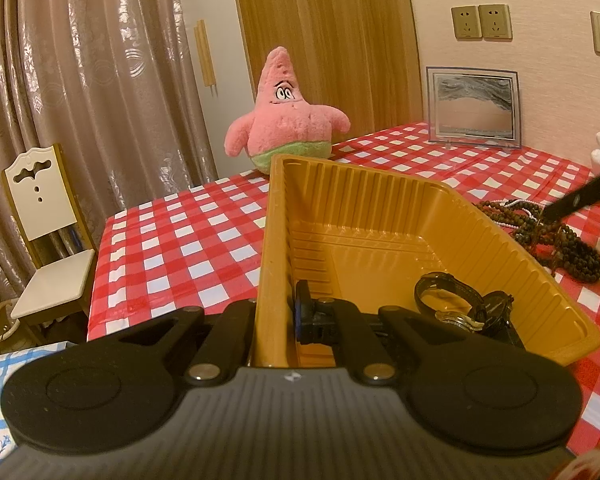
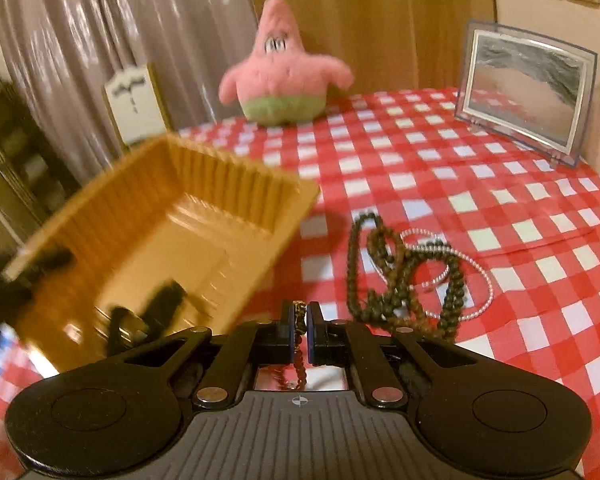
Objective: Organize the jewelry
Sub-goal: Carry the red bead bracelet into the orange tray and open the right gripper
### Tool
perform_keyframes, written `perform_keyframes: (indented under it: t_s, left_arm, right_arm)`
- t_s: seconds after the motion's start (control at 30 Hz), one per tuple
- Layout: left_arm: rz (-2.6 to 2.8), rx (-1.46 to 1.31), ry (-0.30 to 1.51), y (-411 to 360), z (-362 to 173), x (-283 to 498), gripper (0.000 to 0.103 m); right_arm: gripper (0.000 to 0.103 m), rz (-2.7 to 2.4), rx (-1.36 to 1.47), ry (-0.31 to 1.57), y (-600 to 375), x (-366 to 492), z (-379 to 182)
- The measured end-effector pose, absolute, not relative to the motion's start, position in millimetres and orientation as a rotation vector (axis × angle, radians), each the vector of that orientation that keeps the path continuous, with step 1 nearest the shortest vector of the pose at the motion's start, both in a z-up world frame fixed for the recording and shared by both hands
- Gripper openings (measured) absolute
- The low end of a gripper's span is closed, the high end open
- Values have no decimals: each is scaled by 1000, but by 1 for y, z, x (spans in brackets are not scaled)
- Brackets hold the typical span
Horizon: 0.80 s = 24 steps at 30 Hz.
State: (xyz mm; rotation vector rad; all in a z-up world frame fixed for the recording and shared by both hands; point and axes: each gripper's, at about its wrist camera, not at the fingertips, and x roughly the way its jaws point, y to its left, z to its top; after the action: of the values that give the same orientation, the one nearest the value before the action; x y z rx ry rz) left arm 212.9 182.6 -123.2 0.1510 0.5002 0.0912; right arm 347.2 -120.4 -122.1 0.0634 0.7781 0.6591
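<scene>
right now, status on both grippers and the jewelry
Left gripper shut on yellow tray wall. Right gripper shut on a bead strand. Watch in tray, bead pile on tablecloth. Path unobstructed.

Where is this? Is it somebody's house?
Probably yes, a room in a home. There is a table with a red checked cloth, long curtains with a chair beside them, and a pink star plush toy sitting by a picture frame.
</scene>
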Motion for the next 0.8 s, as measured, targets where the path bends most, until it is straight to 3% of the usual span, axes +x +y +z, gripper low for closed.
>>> perform_keyframes:
  t_s: [0.4,0.8]
  left_arm:
    - [91,149,500,183,-123,213,4]
    - [91,148,501,182,-123,213,4]
  right_arm:
    - [5,751,174,717,-121,334,-68]
    - [5,892,126,749,-46,328,-86]
